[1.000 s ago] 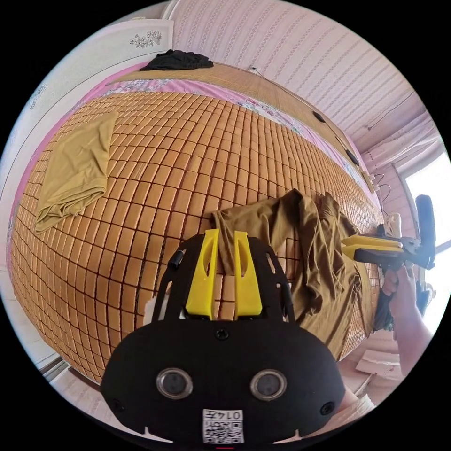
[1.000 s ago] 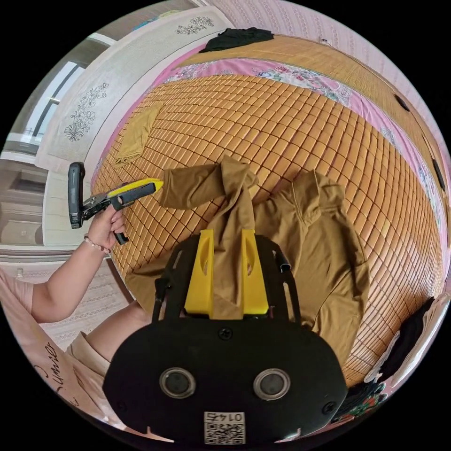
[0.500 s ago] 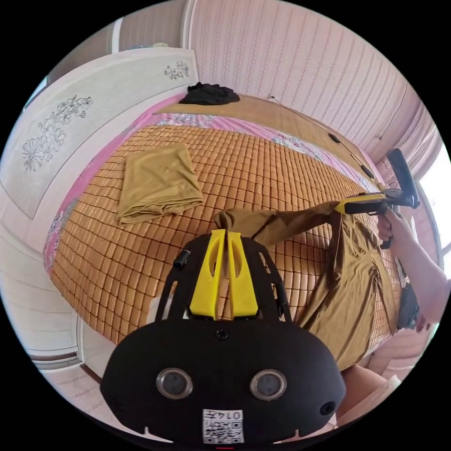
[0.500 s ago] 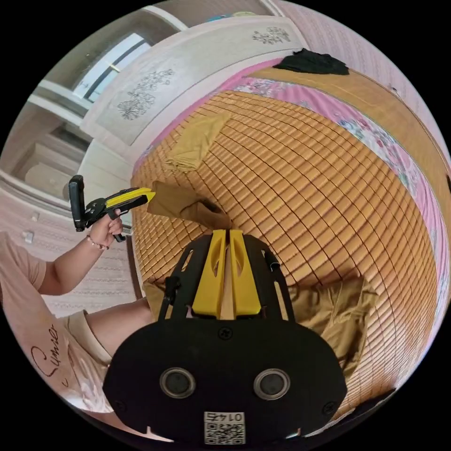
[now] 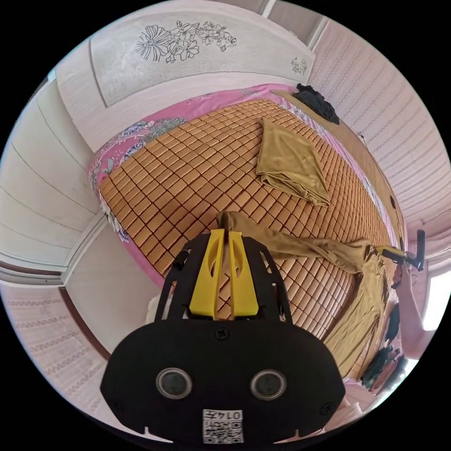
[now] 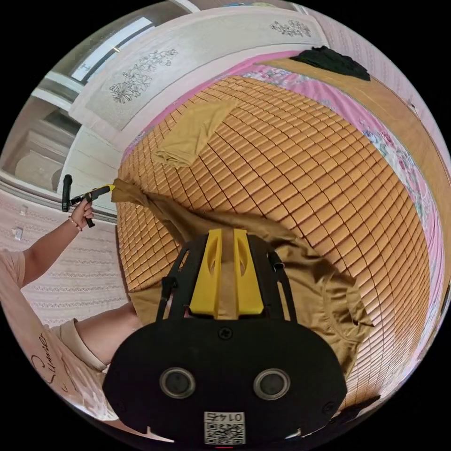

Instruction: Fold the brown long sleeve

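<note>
The brown shirt (image 6: pixel 324 291) is stretched over the bed (image 6: pixel 305 155), one sleeve end clamped in each closed gripper (image 5: pixel 224 235) (image 6: pixel 224 239).

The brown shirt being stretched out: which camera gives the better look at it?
The right gripper view: the brown shirt spreads across the mat, neckline visible. The left gripper view shows mostly its stretched sleeve, with the body small near the edge.
</note>
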